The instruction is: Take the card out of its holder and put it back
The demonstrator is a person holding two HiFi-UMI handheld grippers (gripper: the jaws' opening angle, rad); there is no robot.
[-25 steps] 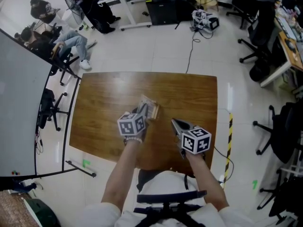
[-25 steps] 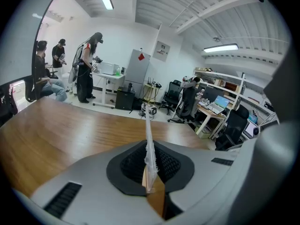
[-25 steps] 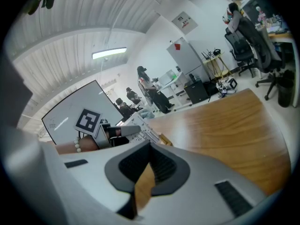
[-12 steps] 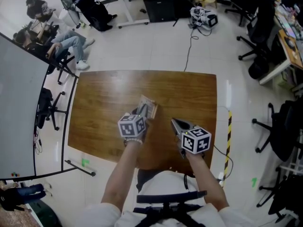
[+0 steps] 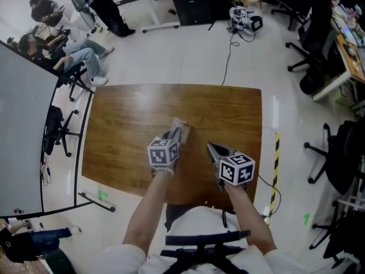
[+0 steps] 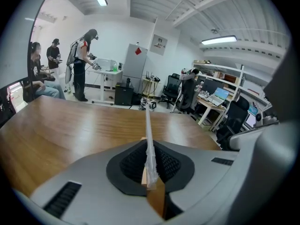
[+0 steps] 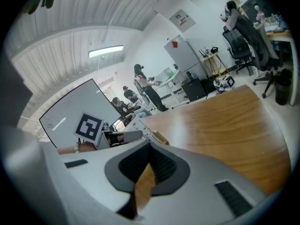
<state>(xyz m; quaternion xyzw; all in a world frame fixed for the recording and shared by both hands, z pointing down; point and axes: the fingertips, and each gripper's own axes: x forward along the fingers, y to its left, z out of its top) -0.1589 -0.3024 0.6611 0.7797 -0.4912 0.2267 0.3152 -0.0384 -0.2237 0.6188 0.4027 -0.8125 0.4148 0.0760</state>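
A clear card holder with a tan card in it hangs over the middle of the wooden table. My left gripper is shut on its near edge. In the left gripper view the holder stands edge-on, a thin upright strip pinched between the black pads of the left gripper. My right gripper waits just to the right, apart from the holder, jaws shut with nothing in them. From the right gripper view, the right gripper looks across at the left gripper and the holder.
The table's near edge is close to my body. A grey board and black chairs stand at the left. People sit at the far left. A yellow-black floor strip runs along the table's right side.
My left gripper has sunk a little toward the table with the holder still in it. The right gripper has stayed where it was.
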